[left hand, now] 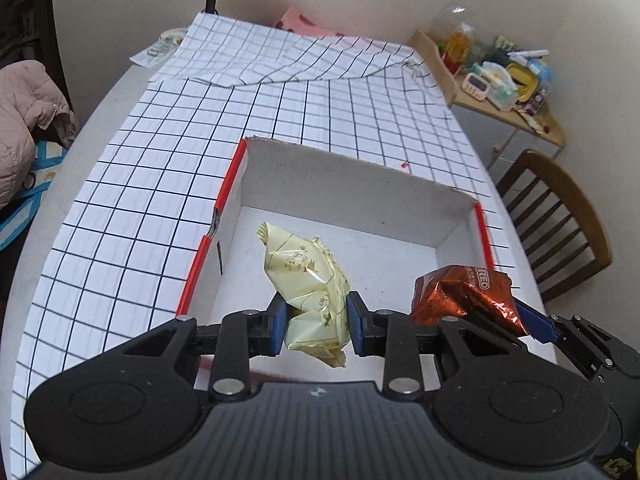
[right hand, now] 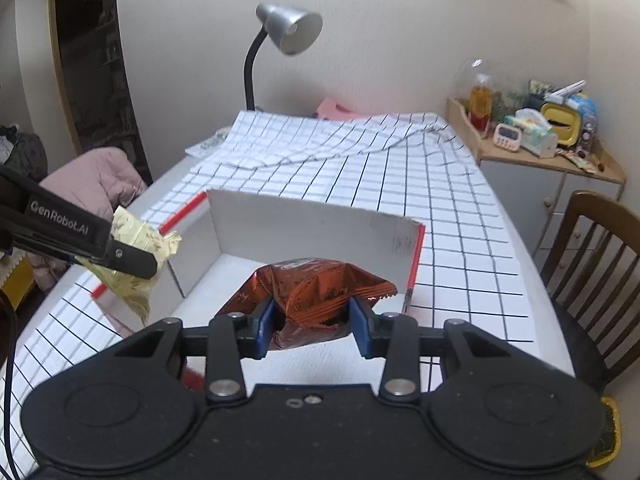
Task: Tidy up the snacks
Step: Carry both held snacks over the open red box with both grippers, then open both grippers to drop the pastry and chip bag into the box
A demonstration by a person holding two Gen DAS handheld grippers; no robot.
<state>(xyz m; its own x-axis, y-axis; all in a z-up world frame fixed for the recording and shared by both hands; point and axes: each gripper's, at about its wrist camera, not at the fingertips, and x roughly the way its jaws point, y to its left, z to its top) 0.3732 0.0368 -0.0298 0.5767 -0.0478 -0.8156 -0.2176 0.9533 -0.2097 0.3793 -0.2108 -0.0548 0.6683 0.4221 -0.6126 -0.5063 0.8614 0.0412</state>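
Over the open white box [left hand: 360, 200], both grippers carry snacks.
Left gripper [left hand: 316, 320] clamps the yellow packet [left hand: 308, 276], right gripper [right hand: 312, 320] the brown packet [right hand: 316, 288] (box floor bare).

Matt white cardboard box [left hand: 352, 196]; glossy crinkled foil brown packet [right hand: 316, 296]; shiny plastic-film yellow packet [left hand: 308, 280]; checked cloth [left hand: 160, 184]; brushed-metal lamp [right hand: 290, 28].

My left claw [left hand: 316, 322] and my right claw [right hand: 312, 326] both tilt downward, side by side, each clamped on a packet.
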